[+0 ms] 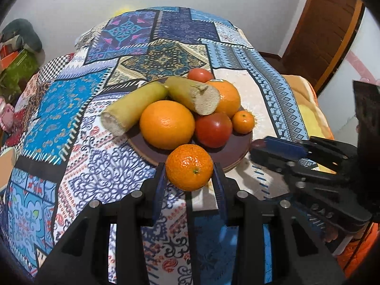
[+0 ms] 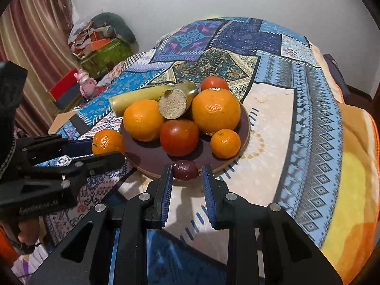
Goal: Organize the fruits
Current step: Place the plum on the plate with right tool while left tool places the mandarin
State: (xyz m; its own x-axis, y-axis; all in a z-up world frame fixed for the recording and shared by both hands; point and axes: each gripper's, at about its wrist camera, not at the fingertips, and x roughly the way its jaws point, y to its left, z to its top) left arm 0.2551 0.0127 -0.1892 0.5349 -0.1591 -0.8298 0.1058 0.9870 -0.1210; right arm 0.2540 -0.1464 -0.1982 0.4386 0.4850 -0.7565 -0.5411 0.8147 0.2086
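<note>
My left gripper [image 1: 189, 167] is shut on a small mandarin [image 1: 187, 162] and holds it just above the near rim of the dark brown plate [image 1: 237, 160]. In the right wrist view the same mandarin [image 2: 108, 141] hangs at the plate's left edge. My right gripper [image 2: 187, 167] is shut on a small dark red fruit [image 2: 185, 170] at the near rim of the plate [image 2: 147, 158]. On the plate lie two big oranges [image 2: 215, 110], two red tomatoes [image 2: 179, 136], a small mandarin [image 2: 225, 143] and two cut yellow-green stalks [image 2: 173, 103].
A patchwork cloth [image 1: 78, 123] covers the rounded table, which drops away on all sides. A wooden door [image 1: 325, 30] stands at the right. Boxes and clutter [image 2: 99, 52] are piled against the wall at the left, with a curtain [image 2: 35, 35] beside them.
</note>
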